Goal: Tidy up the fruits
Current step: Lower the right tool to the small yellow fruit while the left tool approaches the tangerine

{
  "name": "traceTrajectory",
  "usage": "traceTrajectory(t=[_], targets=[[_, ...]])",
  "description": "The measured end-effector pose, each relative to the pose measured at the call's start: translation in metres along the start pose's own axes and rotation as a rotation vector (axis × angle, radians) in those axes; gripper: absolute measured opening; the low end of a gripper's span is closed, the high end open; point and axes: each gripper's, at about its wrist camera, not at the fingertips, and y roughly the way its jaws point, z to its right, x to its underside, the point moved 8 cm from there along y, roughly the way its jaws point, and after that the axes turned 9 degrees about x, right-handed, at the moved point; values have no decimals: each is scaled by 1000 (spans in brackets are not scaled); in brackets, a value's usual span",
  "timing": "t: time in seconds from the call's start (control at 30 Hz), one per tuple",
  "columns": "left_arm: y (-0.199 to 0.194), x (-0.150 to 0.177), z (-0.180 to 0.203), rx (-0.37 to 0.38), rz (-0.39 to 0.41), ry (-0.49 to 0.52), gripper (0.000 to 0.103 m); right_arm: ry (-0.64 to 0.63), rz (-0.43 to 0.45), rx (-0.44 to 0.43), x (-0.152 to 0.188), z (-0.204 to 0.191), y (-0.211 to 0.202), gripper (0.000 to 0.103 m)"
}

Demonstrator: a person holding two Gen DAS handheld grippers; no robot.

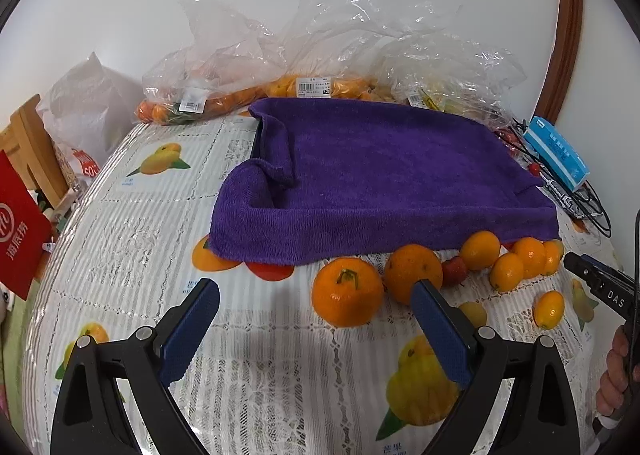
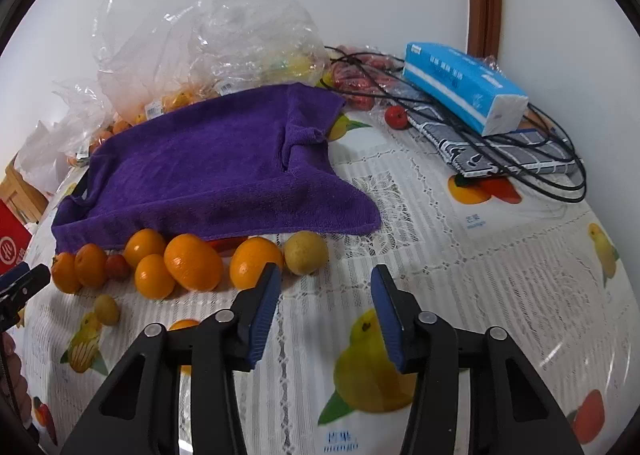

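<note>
Ahead of the left gripper [image 1: 316, 305], a nappy purple towel [image 1: 380, 175] is looking matt, oranges [image 1: 347, 292] are shining waxy, beyond them clear plastic bags [image 1: 360, 27] are crinkling glossily, and the tablecloth [image 1: 132, 239] beneath is gleaming like smooth vinyl.

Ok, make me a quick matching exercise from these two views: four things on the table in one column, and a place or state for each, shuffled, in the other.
Things:
1. purple towel
2. blue tissue pack
3. left gripper
4. clear plastic bags

Places or states:
A. resting on black cables
B. open, empty, above the tablecloth
C. against the wall, holding fruit
D. spread flat, loose fruit lined along its near edge

Pairs: 1-D, 2-A, 3-B, 4-C
</note>
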Motion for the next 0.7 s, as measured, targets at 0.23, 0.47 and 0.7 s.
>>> traceTrajectory(t=[0.23,0.47,0.7], targets=[[8,-2,-1,6,-11,-9,96,-18,-9,4,-5,-1,12,44],[13,-2,-5,11,-18,-28,96,-34,-13,10,-10,-4,21,44],[15,-2,-13,14,-24,-44,96,-44,-22,15,-14,-7,32,41]])
